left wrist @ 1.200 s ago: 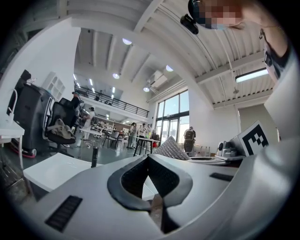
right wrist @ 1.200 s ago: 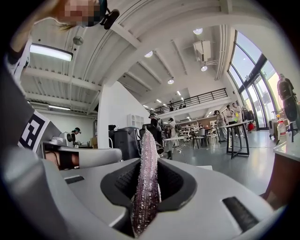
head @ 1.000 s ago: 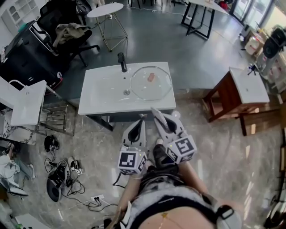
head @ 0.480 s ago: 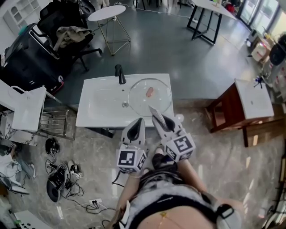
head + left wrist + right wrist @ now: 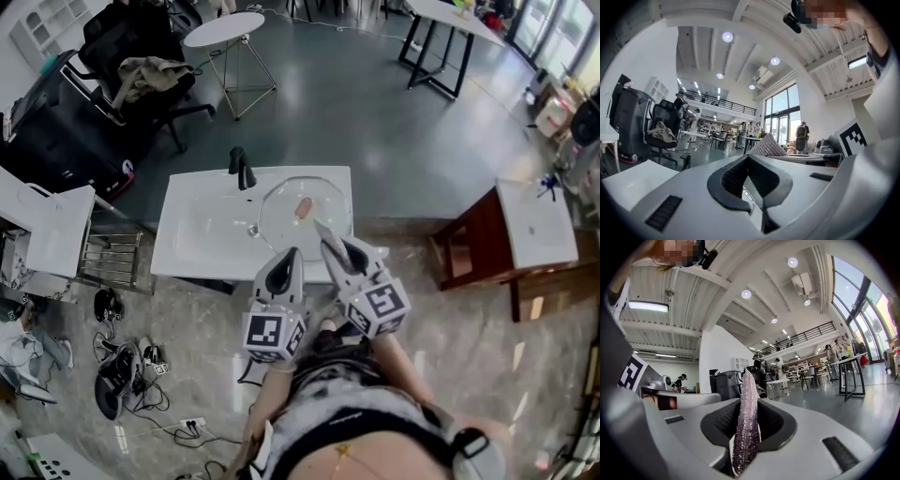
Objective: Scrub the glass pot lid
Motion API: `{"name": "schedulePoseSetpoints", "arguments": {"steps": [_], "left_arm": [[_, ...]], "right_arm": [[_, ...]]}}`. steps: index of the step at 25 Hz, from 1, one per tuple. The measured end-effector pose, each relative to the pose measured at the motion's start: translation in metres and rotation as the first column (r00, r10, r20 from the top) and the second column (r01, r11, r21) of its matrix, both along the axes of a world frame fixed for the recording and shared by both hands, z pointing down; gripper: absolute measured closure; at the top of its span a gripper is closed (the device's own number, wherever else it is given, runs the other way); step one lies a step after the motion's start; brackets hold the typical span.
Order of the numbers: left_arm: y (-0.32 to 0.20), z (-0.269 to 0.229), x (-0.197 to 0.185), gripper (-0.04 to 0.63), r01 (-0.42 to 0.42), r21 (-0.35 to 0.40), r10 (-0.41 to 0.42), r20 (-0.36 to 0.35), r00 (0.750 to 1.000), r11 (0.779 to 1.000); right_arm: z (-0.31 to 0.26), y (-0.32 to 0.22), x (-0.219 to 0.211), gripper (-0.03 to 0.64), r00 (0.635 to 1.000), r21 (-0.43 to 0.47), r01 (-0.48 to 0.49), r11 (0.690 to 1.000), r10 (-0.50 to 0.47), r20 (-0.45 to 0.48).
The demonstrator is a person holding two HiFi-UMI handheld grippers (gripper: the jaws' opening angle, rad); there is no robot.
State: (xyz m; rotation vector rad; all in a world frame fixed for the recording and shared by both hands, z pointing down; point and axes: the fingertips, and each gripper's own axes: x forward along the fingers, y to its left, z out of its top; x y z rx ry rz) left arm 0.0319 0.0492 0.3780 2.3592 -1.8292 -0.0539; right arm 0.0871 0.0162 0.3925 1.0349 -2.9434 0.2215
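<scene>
1. A white worktop (image 5: pixel 187 239) with a sink in it stands in the middle of the room.
2. The glass pot lid (image 5: pixel 309 225) lies flat on the right part of this worktop. It is round and see-through.
3. A small pink knob (image 5: pixel 302 207) sits in the middle of the lid.
4. A black tap (image 5: pixel 241 169) stands at the far edge of the worktop, to the left of the lid.
5. The left claw (image 5: pixel 287 269) is at the near edge of the worktop, just near the lid. Its two jaws are pressed together with nothing between them. The left gripper view (image 5: pixel 749 161) shows this too.
6. The right claw (image 5: pixel 337 253) is just to the right of the left one. It pinches a thin, sparkly scrub pad (image 5: pixel 322 232).
7. In the right gripper view the scrub pad (image 5: pixel 746 394) stands up on its edge between the jaws of the right claw (image 5: pixel 747 427).
8. In the head view the tip of the scrub pad shows over the near rim of the lid. I cannot tell if it touches the glass.
9. Each gripper has a cube with black and white squares, one on the left (image 5: pixel 275 336) and one on the right (image 5: pixel 378 307).
10. Far away on the left is a black chair (image 5: pixel 141 70) with a cloth on it, and a round white table (image 5: pixel 234 28) is beside it.
11. A brown wooden stand (image 5: pixel 478 234) is on the right.
12. Black cables (image 5: pixel 122 375) lie on the floor near the left.
</scene>
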Motion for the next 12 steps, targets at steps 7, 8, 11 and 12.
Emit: {"name": "schedulePoseSetpoints", "arguments": {"steps": [7, 8, 11, 12], "left_arm": [[-0.016, 0.007, 0.002, 0.601, -0.003, -0.019, 0.004, 0.008, 1.0, 1.0], [-0.018, 0.008, 0.002, 0.601, -0.008, -0.023, 0.009, 0.008, 1.0, 1.0], [-0.028, 0.014, 0.001, 0.601, -0.035, -0.031, 0.035, 0.003, 0.999, 0.999], [-0.033, 0.016, 0.0, 0.601, -0.048, -0.032, 0.048, 0.002, 0.999, 0.998]], "right_arm": [[0.009, -0.014, 0.008, 0.534, 1.0, -0.017, -0.016, 1.0, 0.016, -0.008], [0.011, -0.016, 0.009, 0.534, 1.0, -0.019, -0.025, 1.0, 0.025, -0.011], [0.016, -0.023, 0.01, 0.534, 0.998, -0.025, -0.058, 0.998, 0.058, -0.01], [0.018, -0.025, 0.01, 0.534, 0.997, -0.028, -0.071, 0.997, 0.071, -0.011]]}}
